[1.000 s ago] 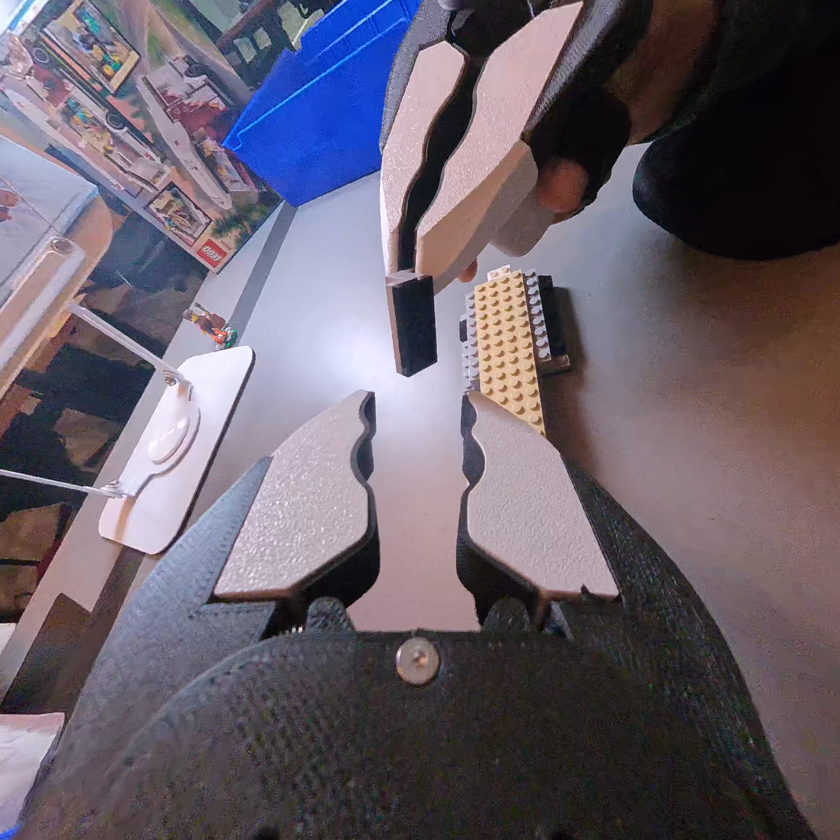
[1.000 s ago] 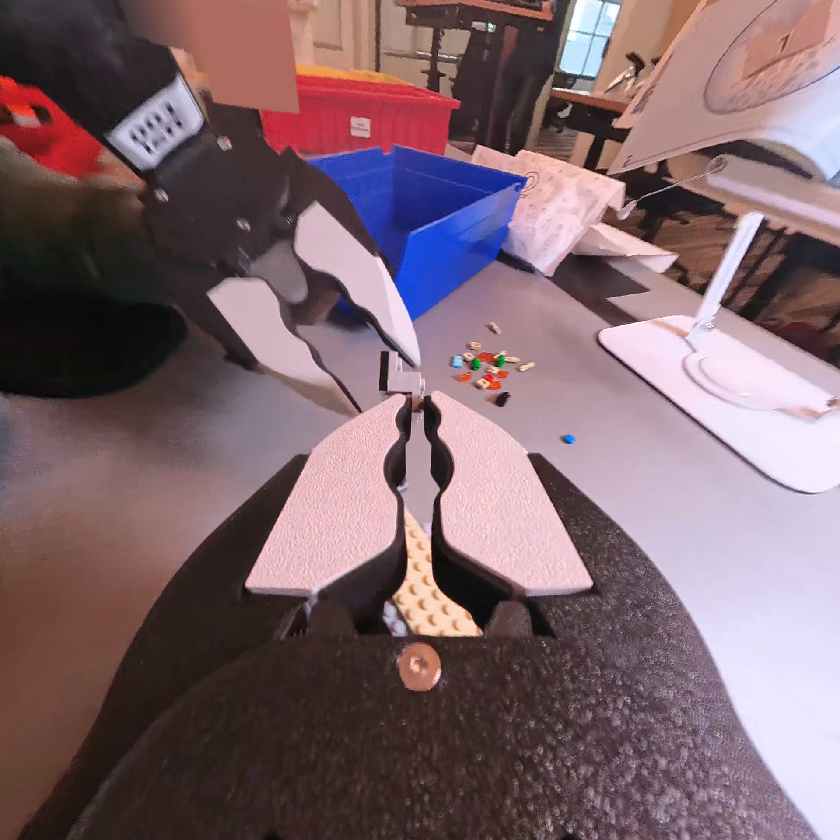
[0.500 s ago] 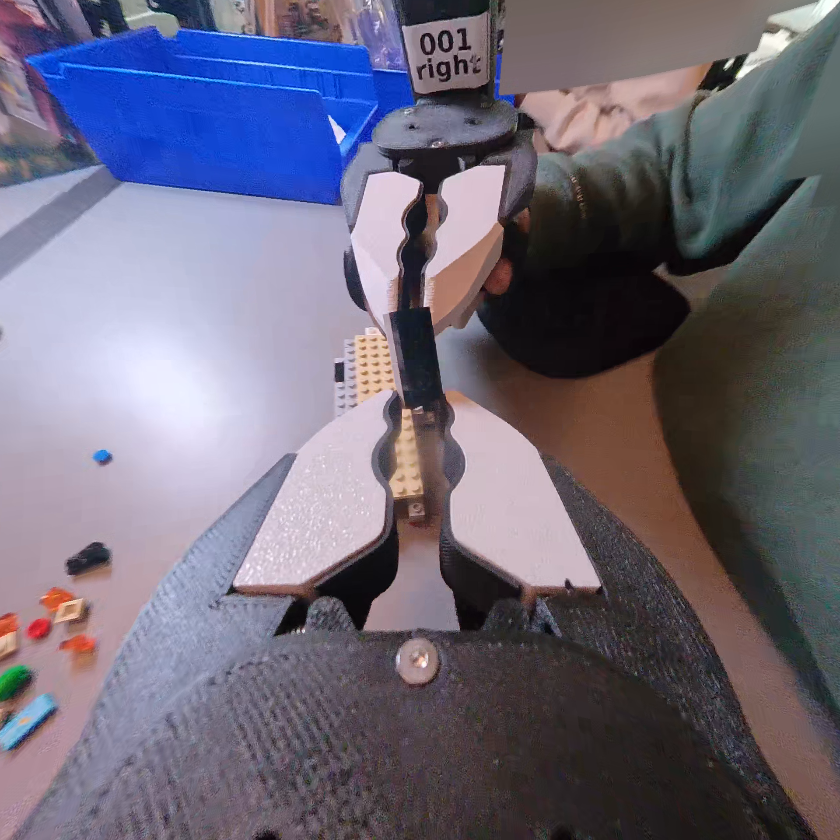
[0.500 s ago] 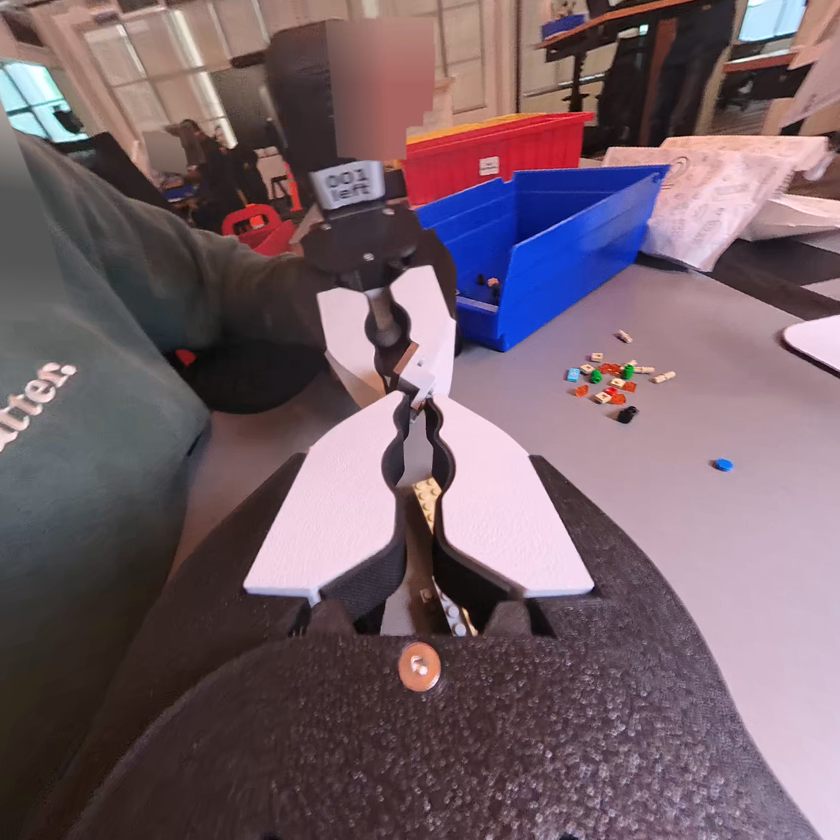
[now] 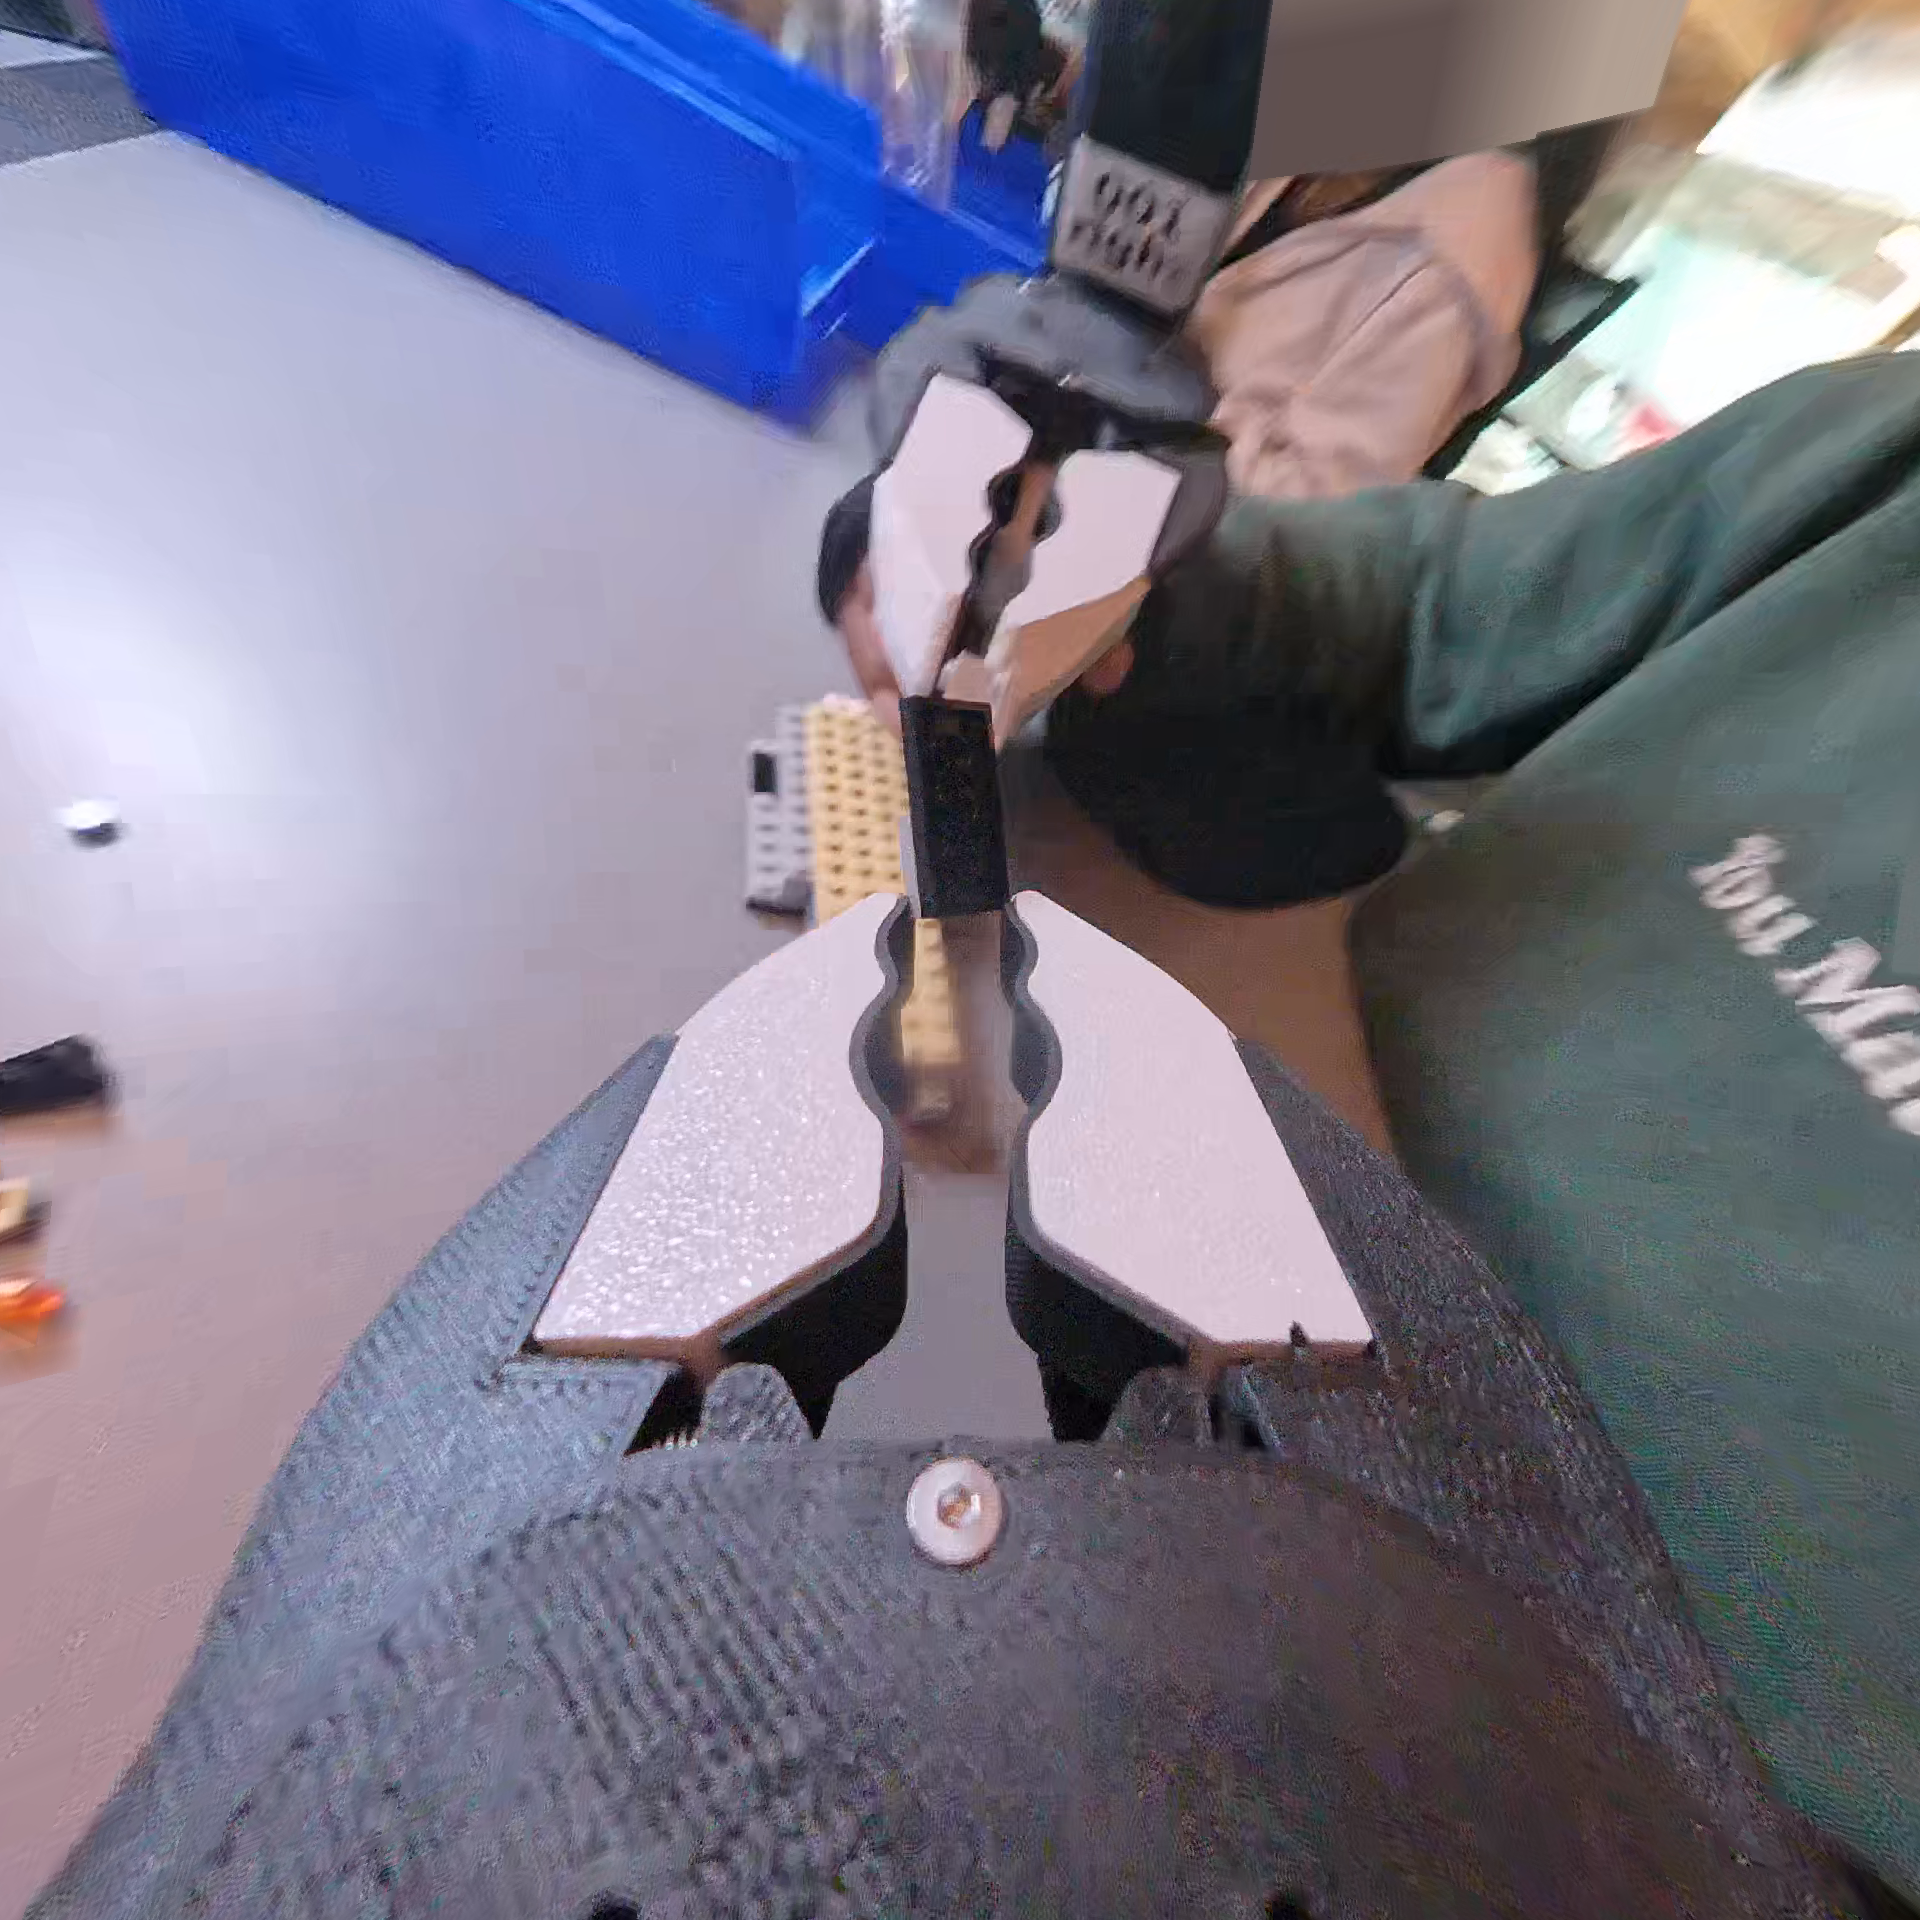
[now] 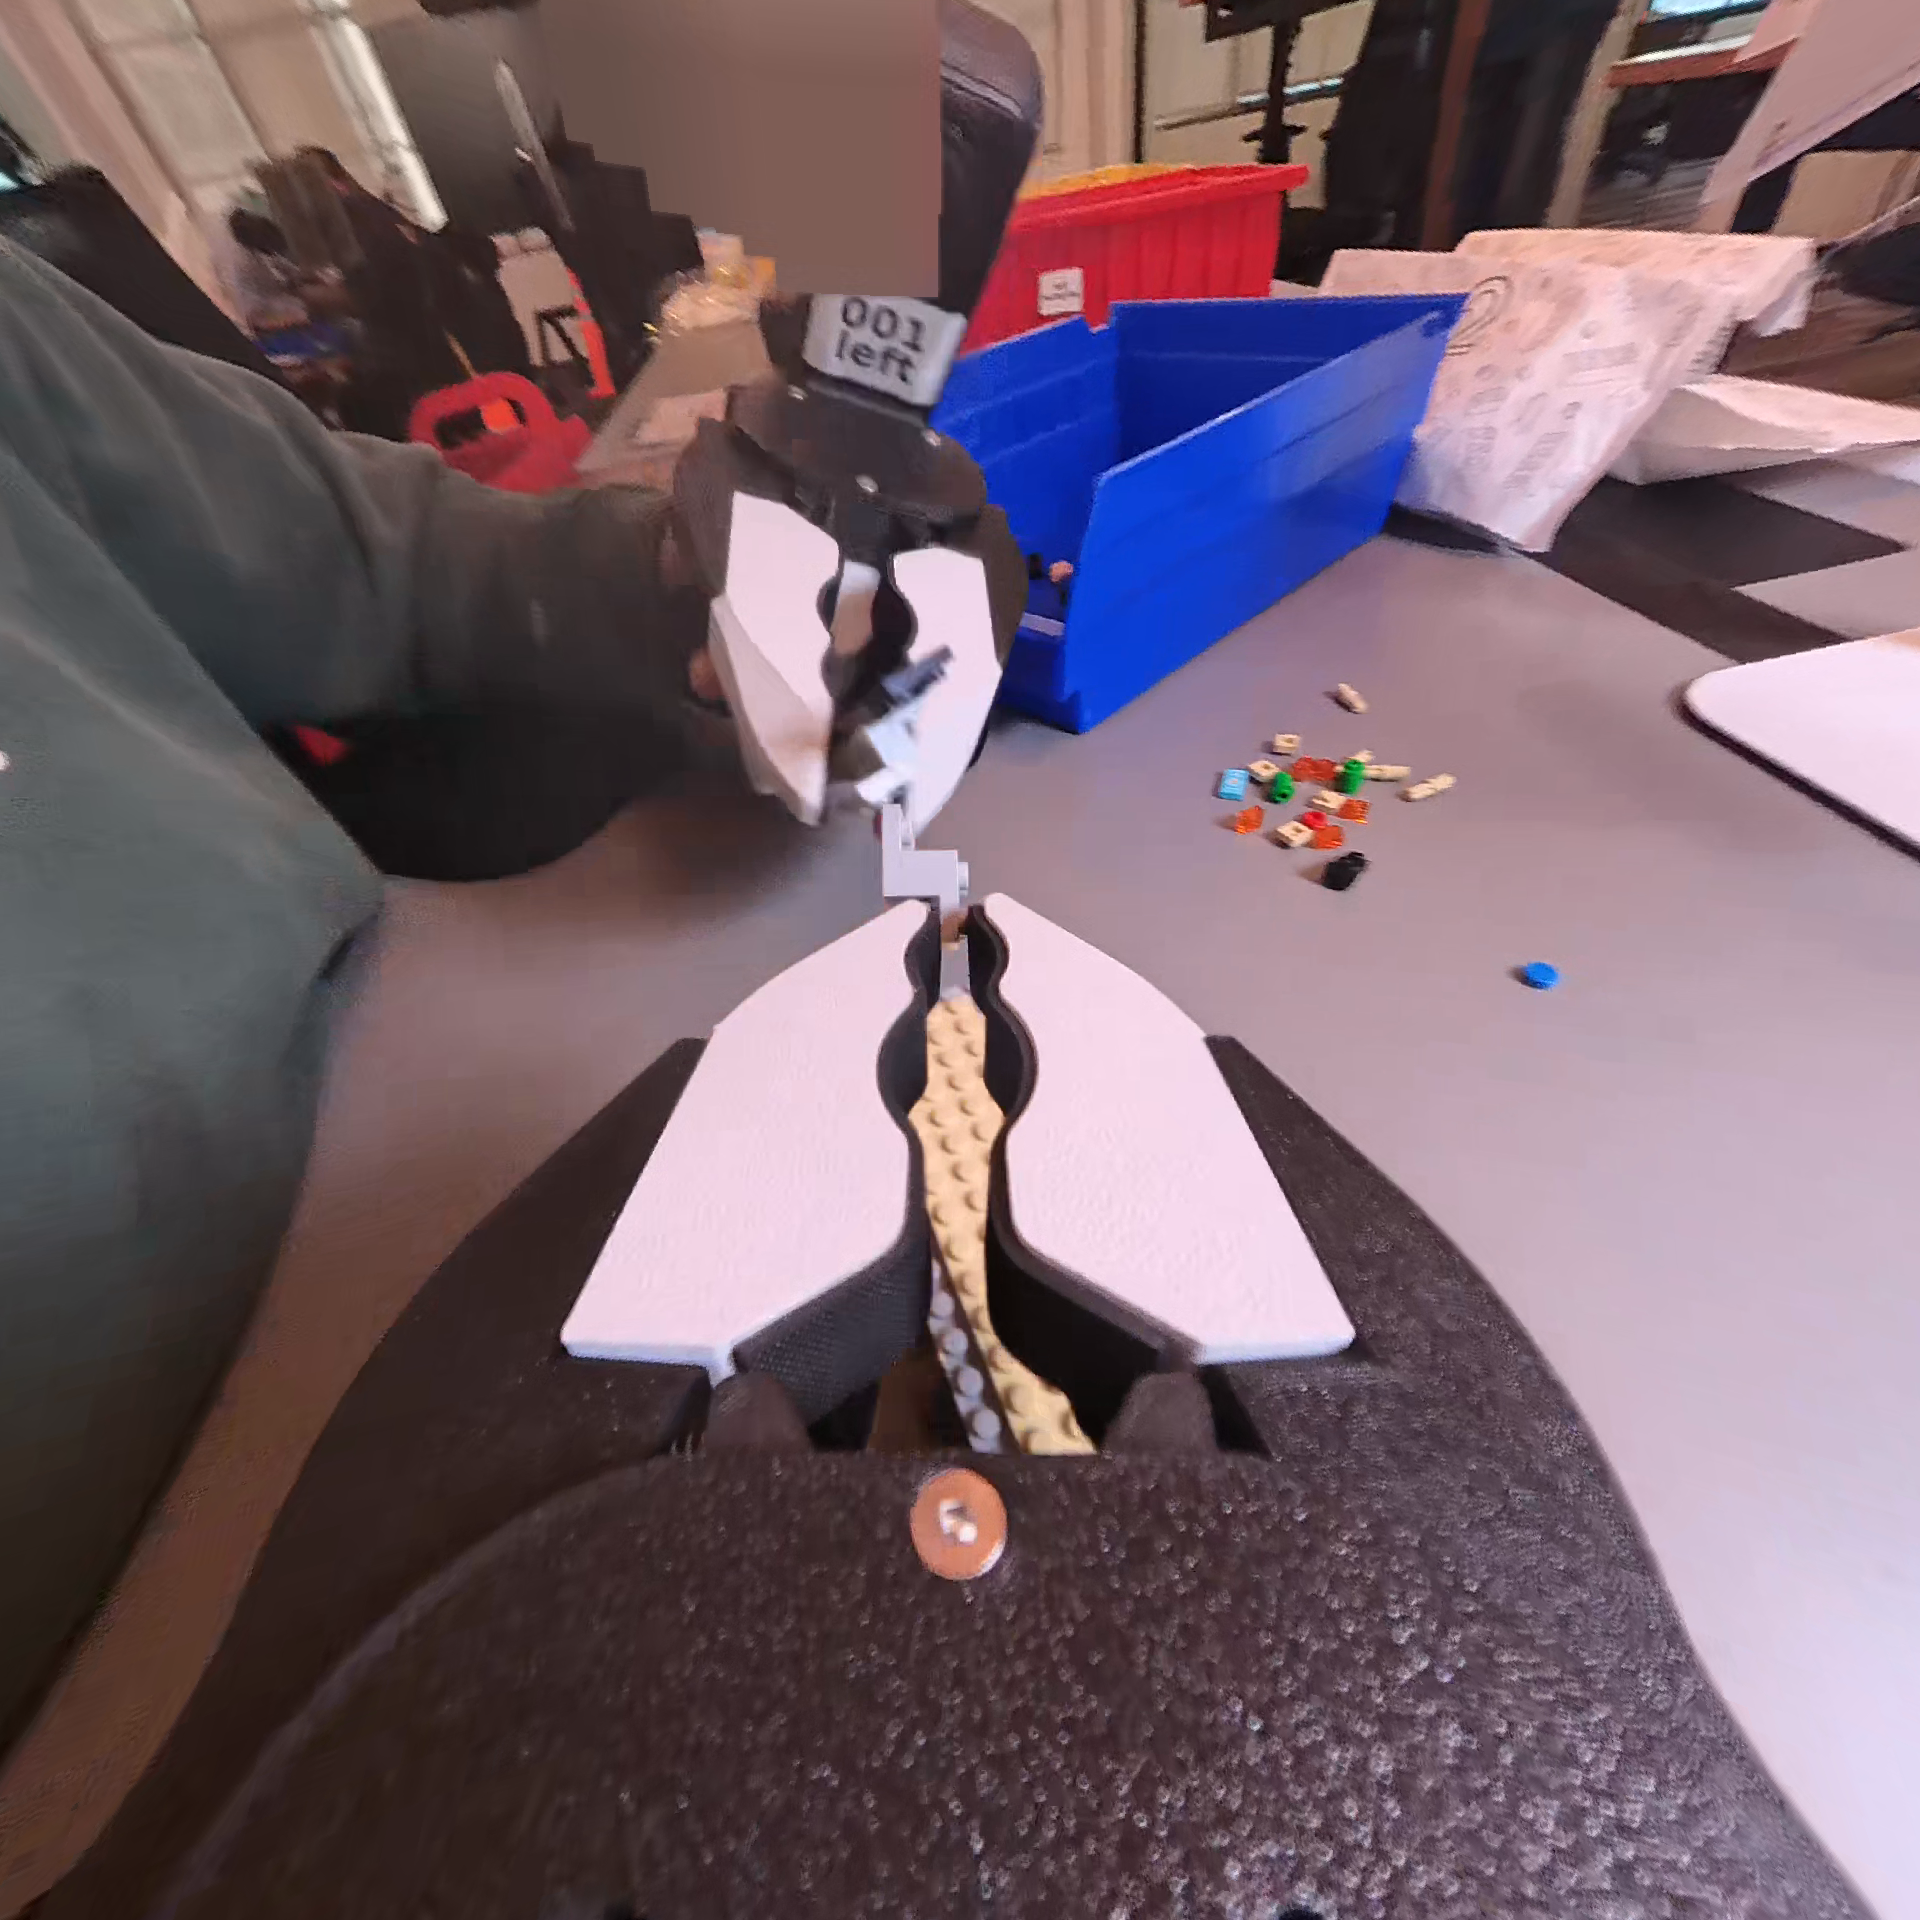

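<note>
1. The grey bench (image 6: 1558, 1195) carries everything; a blue bin (image 6: 1226, 499) stands at its far side, with a red bin (image 6: 1143, 239) behind it.
2. The right hand-held gripper (image 6: 948, 914) has its jaws nearly closed, clenched on one end of a small black and grey brick piece (image 5: 951, 810). The piece juts out from its fingertips, off the bench.
3. The left hand-held gripper (image 5: 956, 914) faces the right one tip to tip. Its jaws stand a narrow way apart, with the other end of the same piece between its fingertips; the two grippers grasp it from opposite ends.
4. A tan studded plate (image 5: 847, 800) joined to a grey studded plate (image 5: 774, 831) lies flat on the bench beneath the grippers.
5. A scatter of small bricks (image 6: 1325, 795), tan, orange, green, red, blue and black, lies on the bench well apart from the grippers.
6. A small blue round stud (image 6: 1538, 975) lies alone, nearer than the scatter.
</note>
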Action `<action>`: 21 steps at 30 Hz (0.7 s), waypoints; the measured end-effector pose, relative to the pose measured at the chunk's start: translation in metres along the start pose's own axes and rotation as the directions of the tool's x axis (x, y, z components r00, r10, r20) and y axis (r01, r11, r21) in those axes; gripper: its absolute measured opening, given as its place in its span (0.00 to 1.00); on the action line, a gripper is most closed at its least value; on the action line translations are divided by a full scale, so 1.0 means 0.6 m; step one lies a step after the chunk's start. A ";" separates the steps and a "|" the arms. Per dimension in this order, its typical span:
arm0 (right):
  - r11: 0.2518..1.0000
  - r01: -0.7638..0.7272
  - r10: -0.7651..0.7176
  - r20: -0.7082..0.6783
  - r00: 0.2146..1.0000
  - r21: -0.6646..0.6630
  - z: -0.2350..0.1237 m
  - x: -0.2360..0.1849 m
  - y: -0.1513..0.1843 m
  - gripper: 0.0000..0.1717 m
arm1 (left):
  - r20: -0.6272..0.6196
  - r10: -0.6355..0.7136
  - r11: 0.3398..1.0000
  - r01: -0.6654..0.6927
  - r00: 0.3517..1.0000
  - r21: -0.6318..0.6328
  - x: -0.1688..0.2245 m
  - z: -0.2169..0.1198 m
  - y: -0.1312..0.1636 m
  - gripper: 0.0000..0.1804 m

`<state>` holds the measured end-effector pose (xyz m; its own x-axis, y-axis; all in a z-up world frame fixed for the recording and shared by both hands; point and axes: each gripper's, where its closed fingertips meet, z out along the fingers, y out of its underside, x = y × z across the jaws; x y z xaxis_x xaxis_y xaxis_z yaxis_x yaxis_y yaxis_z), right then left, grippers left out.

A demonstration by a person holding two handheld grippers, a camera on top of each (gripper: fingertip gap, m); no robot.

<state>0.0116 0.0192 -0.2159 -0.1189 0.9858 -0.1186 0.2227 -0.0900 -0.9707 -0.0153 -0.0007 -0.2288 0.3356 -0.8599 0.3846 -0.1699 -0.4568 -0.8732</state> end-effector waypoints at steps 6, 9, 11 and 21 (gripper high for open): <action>0.997 0.074 -0.075 -0.028 0.997 -0.034 0.003 0.001 0.010 0.03 | 0.251 0.274 0.905 -0.160 0.929 -0.395 -0.072 0.006 0.093 0.14; 0.987 0.144 -0.147 -0.053 0.988 -0.070 0.006 -0.001 0.016 0.03 | 0.258 0.297 0.911 -0.192 0.919 -0.364 -0.067 0.011 0.078 0.27; 0.978 0.191 -0.197 -0.066 0.978 -0.086 0.010 -0.006 0.016 0.03 | 0.240 0.353 0.914 -0.279 0.904 -0.294 -0.044 0.012 0.047 0.26; 0.959 0.266 -0.276 -0.114 0.954 -0.098 0.023 -0.021 0.002 0.07 | 0.255 0.584 0.811 -0.534 0.771 -0.241 0.018 -0.013 -0.031 0.04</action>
<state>-0.0004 0.0049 -0.2183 -0.0651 0.9818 0.1785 0.2763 0.1897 -0.9422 -0.0155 -0.0034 -0.2061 0.3960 -0.8714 -0.2895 -0.5404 0.0337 -0.8407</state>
